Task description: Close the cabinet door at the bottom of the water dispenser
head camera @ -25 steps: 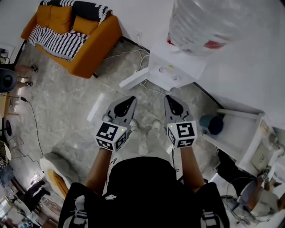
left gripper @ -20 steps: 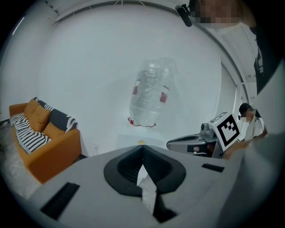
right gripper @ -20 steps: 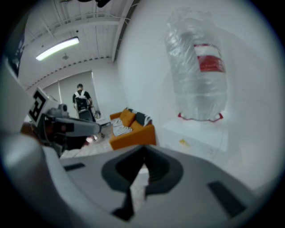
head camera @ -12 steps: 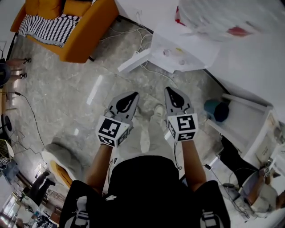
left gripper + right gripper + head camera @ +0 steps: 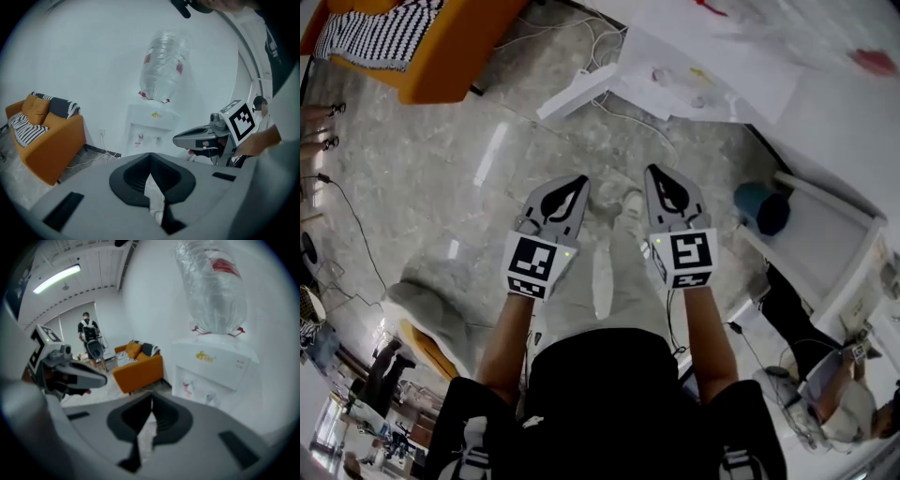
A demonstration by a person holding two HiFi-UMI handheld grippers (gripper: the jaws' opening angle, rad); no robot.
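White bottle-topped water dispenser (image 5: 722, 80) has slid up-frame; grey left gripper (image 5: 574, 186) and right gripper (image 5: 660, 178) pressed together, empty; open white cabinet door (image 5: 577, 91) well ahead; risk: tips skid off its thin edge.

— did both hands just drop?
— yes. the left gripper (image 5: 577, 183) and the right gripper (image 5: 658, 174) have come down together, nearer the floor (image 5: 441, 197).
— and the head view?
— it has tipped down with them. the water dispenser (image 5: 703, 70) has slid to the top edge, and its bottle (image 5: 853, 37) is now mostly cut off, just a blur in the corner.
— the sofa?
— the orange sofa (image 5: 441, 66) was well in frame; only its lower end shows now, top left.
— anything else?
— the open cabinet door (image 5: 577, 89) has climbed the frame, and so has the blue round thing (image 5: 762, 208). the left marker cube (image 5: 532, 267) showed two faces, now mainly one.
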